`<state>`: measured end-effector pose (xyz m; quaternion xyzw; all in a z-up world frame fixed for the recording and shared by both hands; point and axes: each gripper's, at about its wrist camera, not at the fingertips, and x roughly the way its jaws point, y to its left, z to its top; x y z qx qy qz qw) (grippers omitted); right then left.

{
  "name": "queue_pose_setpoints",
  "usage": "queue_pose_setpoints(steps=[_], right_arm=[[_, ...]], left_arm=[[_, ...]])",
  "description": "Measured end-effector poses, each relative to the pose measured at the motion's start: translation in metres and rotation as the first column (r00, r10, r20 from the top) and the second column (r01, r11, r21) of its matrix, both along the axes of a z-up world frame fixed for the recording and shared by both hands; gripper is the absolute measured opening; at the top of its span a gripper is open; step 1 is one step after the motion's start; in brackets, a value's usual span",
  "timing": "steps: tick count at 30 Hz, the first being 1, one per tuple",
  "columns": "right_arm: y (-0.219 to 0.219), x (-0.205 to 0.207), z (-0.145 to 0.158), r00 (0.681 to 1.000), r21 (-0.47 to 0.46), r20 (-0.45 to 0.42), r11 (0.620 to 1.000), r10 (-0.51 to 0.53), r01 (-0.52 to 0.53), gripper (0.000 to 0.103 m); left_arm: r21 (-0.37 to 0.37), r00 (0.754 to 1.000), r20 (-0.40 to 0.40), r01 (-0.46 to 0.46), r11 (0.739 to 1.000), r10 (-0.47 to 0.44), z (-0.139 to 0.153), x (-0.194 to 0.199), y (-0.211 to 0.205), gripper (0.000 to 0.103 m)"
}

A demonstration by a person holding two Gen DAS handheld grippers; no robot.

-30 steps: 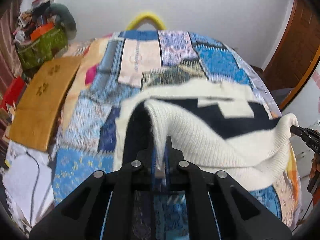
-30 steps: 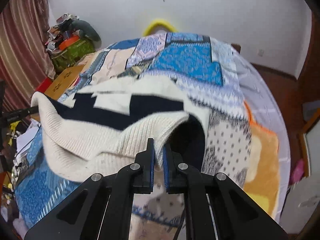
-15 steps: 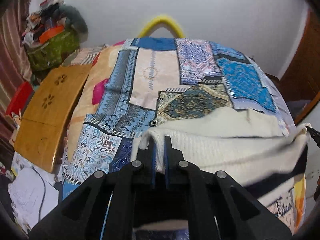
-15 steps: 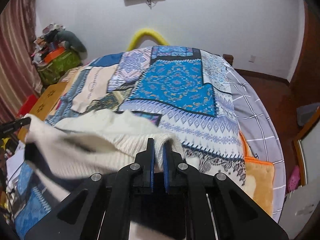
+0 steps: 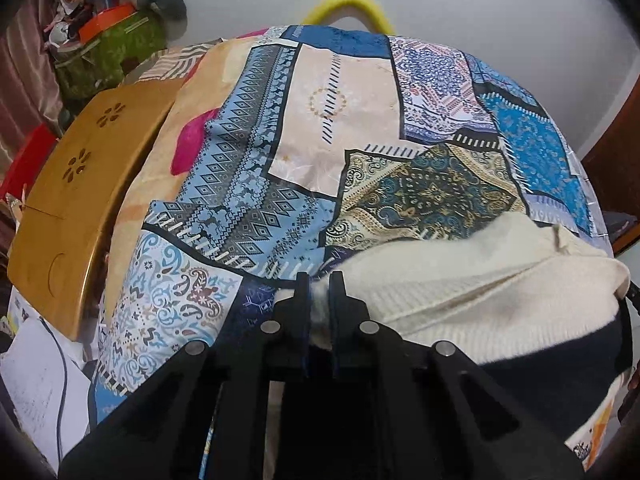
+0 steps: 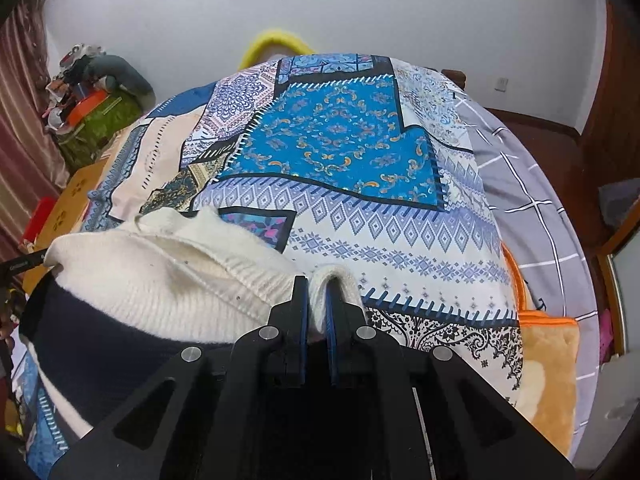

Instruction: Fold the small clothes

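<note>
Cream ribbed knit sweater with navy band pinched in left gripper and right gripper: carry level over patchwork bedspread, lower evenly.

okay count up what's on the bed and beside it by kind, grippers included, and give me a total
Grippers: 2, left gripper and right gripper, both clamped on the knit.
Garments: 1, cream and navy sweater.
Bed covers: 1, patchwork quilt.
Wooden boards: 1, board.
Total: 5

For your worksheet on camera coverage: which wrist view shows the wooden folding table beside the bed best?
The left wrist view: the wooden folding table shows nearly whole, with its flower cut-outs. The right wrist view catches only a small slice of it at the bed's left edge.
</note>
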<state>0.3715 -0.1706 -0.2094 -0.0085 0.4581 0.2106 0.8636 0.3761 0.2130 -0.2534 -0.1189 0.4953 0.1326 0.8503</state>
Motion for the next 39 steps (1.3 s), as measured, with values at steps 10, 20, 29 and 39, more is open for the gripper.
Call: queue_pose_setpoints(steps=[10,20,29,39], right_arm=[[-0.007,0.001,0.011,1.000,0.001,0.015,1.000,-0.004,0.004,0.019],[-0.021,-0.012,0.030,0.999,0.006,0.027,1.000,-0.019,0.019,0.042],[-0.020,-0.046,0.039,0.999,-0.018,0.025,1.000,0.026,-0.025,0.052],[-0.015,-0.087,0.028,0.997,-0.087,-0.008,0.994,0.073,-0.073,0.062]], left_arm=[[0.076,1.000,-0.010,-0.007,0.997,0.008,0.008,-0.002,0.004,0.032],[0.101,1.000,0.003,0.022,0.995,-0.022,0.025,-0.023,0.003,0.060],[0.045,1.000,0.001,-0.009,0.999,0.009,0.031,-0.055,0.014,0.066],[-0.054,0.997,-0.074,0.018,0.998,-0.022,-0.002,-0.088,0.001,0.069]])
